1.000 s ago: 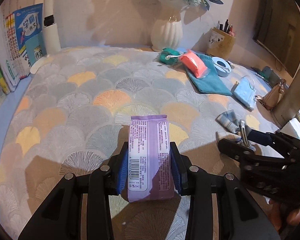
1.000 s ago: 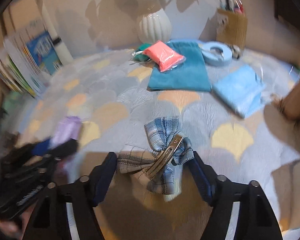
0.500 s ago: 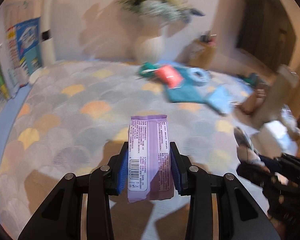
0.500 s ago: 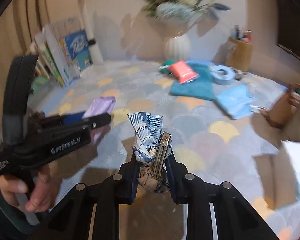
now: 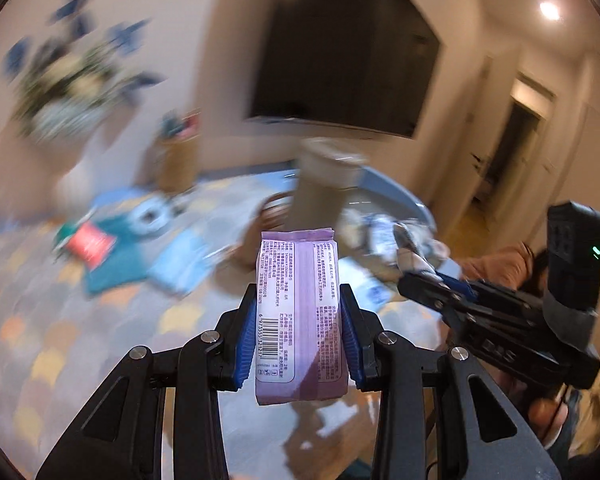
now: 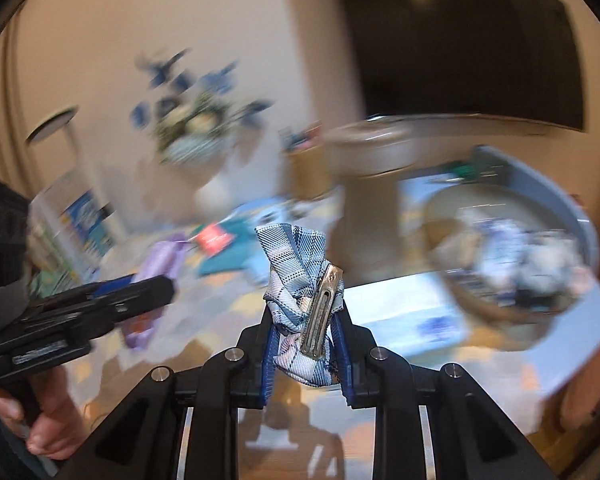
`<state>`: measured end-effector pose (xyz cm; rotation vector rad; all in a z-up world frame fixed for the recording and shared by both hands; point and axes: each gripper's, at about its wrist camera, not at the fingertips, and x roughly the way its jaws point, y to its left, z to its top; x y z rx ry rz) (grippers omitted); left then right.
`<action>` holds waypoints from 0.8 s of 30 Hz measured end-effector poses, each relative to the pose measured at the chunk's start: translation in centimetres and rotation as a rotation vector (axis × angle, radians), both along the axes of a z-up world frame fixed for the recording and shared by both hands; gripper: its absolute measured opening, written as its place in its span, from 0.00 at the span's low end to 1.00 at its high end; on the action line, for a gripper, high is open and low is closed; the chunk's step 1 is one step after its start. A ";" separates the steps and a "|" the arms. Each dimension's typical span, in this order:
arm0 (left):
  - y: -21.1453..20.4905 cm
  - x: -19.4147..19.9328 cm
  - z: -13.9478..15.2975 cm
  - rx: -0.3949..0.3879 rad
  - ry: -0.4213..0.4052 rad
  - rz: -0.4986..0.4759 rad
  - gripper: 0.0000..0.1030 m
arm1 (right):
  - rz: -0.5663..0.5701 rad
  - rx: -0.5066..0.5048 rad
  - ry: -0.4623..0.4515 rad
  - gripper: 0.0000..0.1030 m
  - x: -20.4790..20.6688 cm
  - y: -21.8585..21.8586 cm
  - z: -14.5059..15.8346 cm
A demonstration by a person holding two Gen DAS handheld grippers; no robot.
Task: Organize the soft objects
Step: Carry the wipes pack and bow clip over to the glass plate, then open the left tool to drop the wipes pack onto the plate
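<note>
Counter [image 5: 40, 360] with a pastel scallop-pattern cover, background blurred; a round grey basket [image 6: 572, 216] of soft items sits at its right. Left gripper [image 5: 299, 344] clenched on a purple plastic tissue pack [image 5: 300, 320], held upright above the counter. Right gripper [image 6: 305, 348] clamps a blue plaid fabric hair bow [image 6: 296, 264] with metal clip, near the basket.

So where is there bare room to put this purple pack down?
Bare patterned cloth lies near the left tool, in front of the teal cloth and blue mask. The round bin looks crowded.
</note>
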<state>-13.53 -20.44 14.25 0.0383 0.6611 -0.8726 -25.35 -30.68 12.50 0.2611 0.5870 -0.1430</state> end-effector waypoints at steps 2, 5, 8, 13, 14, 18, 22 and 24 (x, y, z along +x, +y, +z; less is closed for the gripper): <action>-3.1 -0.4 0.5 0.019 -0.012 -0.056 0.33 | -0.090 -0.027 0.003 0.24 -1.2 -2.8 0.3; -7.5 -0.8 1.0 0.041 -0.026 -0.128 0.33 | -0.178 -0.005 0.008 0.24 -2.4 -7.0 0.2; -11.5 -0.8 1.6 0.051 -0.039 -0.171 0.33 | -0.240 0.080 -0.017 0.24 -3.5 -11.7 0.5; -17.4 0.1 2.2 0.070 -0.105 -0.142 0.33 | -0.353 0.188 -0.011 0.24 -3.1 -19.0 1.2; -18.3 0.3 1.9 0.079 -0.117 -0.115 0.33 | -0.365 0.229 -0.001 0.24 -2.6 -20.8 1.2; -22.7 1.7 0.0 0.133 -0.134 -0.072 0.37 | -0.394 0.295 0.038 0.24 -0.3 -24.3 0.4; -24.8 2.8 -1.6 0.173 -0.107 -0.032 0.66 | -0.404 0.336 0.064 0.56 1.0 -26.3 -0.5; -24.7 2.4 -1.8 0.152 -0.104 -0.063 0.70 | -0.403 0.355 0.064 0.61 0.7 -26.6 -0.9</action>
